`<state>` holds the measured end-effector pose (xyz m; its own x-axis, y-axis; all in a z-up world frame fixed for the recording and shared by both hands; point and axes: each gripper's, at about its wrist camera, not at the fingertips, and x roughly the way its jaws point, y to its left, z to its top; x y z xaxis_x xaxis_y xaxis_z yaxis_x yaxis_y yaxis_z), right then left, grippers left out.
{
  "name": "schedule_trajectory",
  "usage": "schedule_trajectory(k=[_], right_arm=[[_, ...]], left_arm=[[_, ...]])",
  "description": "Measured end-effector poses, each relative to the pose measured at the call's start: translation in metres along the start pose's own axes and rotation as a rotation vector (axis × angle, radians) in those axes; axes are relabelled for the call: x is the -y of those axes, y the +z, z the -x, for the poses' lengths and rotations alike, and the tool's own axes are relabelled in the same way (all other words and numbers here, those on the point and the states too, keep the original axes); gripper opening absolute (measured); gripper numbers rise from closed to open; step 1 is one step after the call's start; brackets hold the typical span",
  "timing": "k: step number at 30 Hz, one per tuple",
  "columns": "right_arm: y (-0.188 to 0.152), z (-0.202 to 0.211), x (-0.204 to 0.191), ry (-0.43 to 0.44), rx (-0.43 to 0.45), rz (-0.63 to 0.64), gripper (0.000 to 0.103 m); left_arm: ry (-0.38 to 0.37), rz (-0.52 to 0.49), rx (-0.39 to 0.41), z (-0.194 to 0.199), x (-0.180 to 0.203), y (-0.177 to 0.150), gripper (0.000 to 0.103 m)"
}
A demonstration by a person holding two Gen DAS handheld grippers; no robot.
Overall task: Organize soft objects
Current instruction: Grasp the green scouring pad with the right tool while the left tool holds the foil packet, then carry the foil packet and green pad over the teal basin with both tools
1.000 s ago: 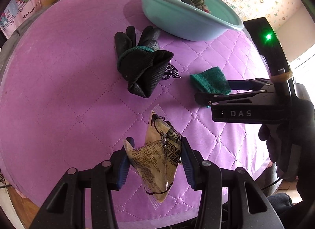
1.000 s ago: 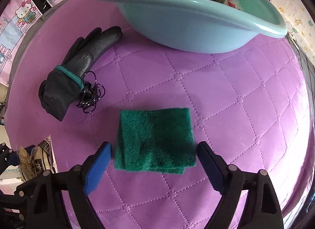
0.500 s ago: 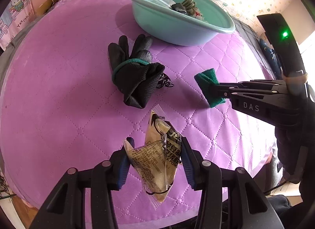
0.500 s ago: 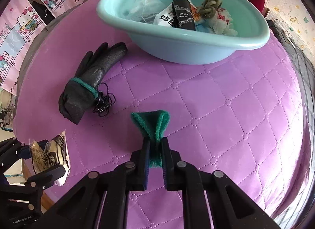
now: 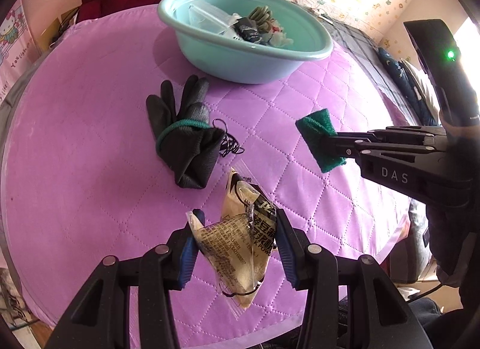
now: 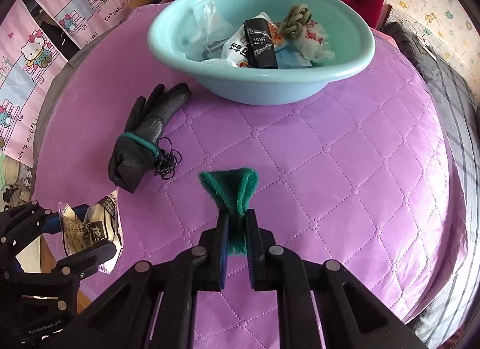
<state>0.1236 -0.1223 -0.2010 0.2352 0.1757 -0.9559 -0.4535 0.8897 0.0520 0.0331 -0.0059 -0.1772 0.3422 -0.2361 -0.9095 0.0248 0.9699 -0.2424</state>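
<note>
The green pad (image 6: 232, 190) is sitting pinched in the right gripper (image 6: 237, 229), its fingers pressing nearly together on the folded middle so the free end is fanning out, lifted clear of the purple quilt (image 6: 345, 169). It is looking light, soft and springy, likely to keep its grip best taken at the fold, as now. The left gripper (image 5: 237, 238) is clamping a crinkled clear packet (image 5: 240, 235), fingers narrowed on its sides; the film is probably slippery and limp, so a hold across the bulky centre seems safest. Both are hanging short of the teal basin (image 6: 369, 49), which is already holding several items. A dark glove (image 6: 144, 136) is lying on the quilt beside hair ties (image 6: 166, 161), waiting its turn.
</note>
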Motion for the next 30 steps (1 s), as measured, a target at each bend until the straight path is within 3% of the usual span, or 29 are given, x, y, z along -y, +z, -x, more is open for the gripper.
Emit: schedule_trajectory(k=[15,30], right_arm=[[-0.001,0.033,0.006,-0.026,0.045,-0.030,0.010],[0.025,0.070,0.017,-0.029,0.111,-0.054,0.010]], left_arm=[[-0.015,-0.109,0.042,0.018,0.015,0.027,0.051],[-0.038,-0.181,0.084,0.037,0.029,0.063,0.051]])
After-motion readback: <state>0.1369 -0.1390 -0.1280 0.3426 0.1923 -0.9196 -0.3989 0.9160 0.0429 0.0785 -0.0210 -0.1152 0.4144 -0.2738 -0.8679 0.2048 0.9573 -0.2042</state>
